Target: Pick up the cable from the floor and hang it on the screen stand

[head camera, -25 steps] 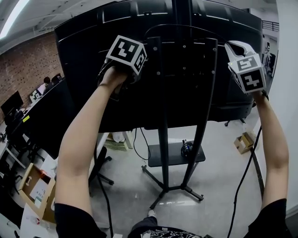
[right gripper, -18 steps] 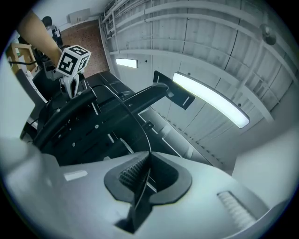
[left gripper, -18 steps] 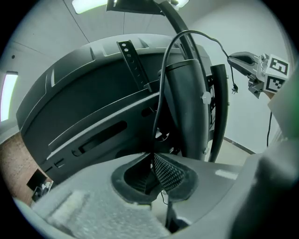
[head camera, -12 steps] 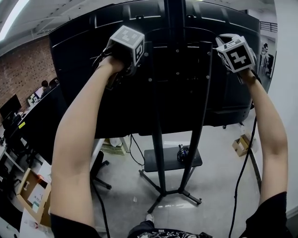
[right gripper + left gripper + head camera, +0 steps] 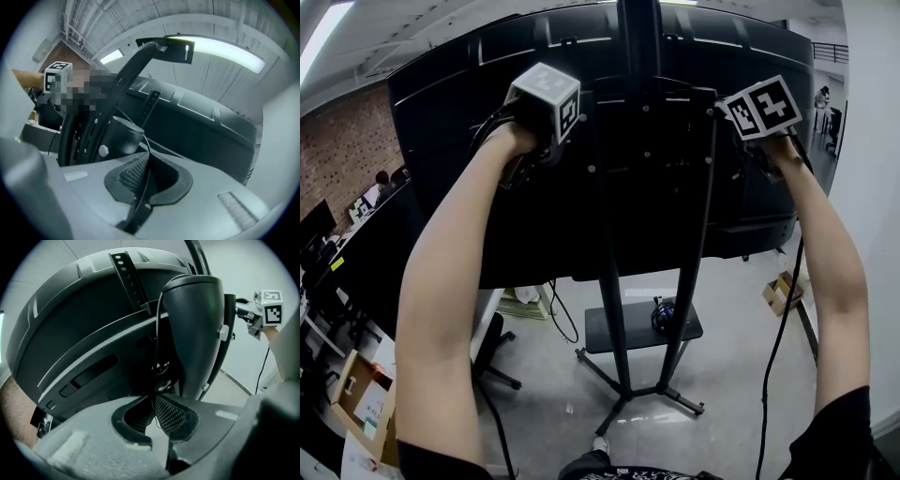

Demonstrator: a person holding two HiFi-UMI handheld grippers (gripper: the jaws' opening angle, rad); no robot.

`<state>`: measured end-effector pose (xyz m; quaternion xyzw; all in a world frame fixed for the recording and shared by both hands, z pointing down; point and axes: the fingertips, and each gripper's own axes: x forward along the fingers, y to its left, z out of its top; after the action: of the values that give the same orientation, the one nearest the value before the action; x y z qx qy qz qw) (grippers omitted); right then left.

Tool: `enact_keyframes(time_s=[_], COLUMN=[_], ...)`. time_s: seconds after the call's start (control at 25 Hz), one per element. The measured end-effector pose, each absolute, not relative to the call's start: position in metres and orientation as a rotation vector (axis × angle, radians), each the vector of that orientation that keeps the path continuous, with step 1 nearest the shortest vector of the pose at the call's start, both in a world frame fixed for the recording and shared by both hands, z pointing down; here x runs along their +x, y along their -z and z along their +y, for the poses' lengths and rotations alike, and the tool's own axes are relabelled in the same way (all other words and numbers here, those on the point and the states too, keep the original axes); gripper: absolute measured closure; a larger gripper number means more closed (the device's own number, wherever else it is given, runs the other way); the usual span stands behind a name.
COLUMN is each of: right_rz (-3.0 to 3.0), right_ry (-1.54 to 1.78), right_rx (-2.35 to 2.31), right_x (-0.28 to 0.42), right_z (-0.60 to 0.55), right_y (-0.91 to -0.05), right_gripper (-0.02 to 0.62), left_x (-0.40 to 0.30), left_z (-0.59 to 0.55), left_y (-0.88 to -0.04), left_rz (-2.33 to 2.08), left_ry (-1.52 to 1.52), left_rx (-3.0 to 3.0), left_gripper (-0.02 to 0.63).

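While I held both arms up behind the screen [image 5: 450, 122], left gripper [image 5: 153, 397]: fingers nearly together, pinching the thin cable [image 5: 156, 343].
Right gripper [image 5: 148, 157]: fingers narrow, clamped on the same cable, which ran lengthwise between my pads.
Cable: ran up from my left fingertips along the screen stand [image 5: 197, 333] column, just ahead of them.
Screen stand: close ahead of both sets of fingertips, its black column nearest.

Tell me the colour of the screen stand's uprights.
Black. The screen stand shows best in the head view.
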<state>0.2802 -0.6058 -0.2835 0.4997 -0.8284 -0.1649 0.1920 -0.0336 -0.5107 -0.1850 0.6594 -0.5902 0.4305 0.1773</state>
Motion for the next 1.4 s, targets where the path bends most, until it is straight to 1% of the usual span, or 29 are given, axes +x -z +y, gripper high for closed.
enact_keyframes(time_s=[0.16,0.4,0.56,0.72,0.96,1.24,1.4], right_rz=[-2.429,-2.571,-2.590,-2.517,-2.470,-2.483,-2.523], right_ry=[0.377,0.332,0.404,0.489,0.550,0.442,0.342], right_rx=[1.396,1.476,1.585,1.639,1.634,1.638,1.638], right_x=[0.281,0.284,0.287,0.288,0.289,0.289,0.274], right_z=[-0.602,-0.593,-0.589,-0.578,-0.561,-0.528,-0.499], right_y=[0.273,0.264,0.263,0.255,0.227,0.185,0.159], right_gripper=[0.575,0.574,0.571,0.565,0.560,0.560,0.563], left_x=[-0.023,-0.007,-0.002,-0.005,0.004,0.002,0.007], left_z=[-0.508,-0.506,-0.507,-0.504,-0.493,-0.477,-0.453], left_y=[0.179,0.176,0.175,0.181,0.178,0.146,0.131], left_rz=[-1.621,-1.593,-1.672,-1.883,-1.994,-1.960,-1.923], left_ry=[-1.164,-1.059,-1.033,-1.068,-0.922,-0.810,-0.699], left_rx=[1.958,2.115,2.211,2.312,2.414,2.460,2.521], left_gripper=[0.580,0.580,0.573,0.565,0.566,0.566,0.566])
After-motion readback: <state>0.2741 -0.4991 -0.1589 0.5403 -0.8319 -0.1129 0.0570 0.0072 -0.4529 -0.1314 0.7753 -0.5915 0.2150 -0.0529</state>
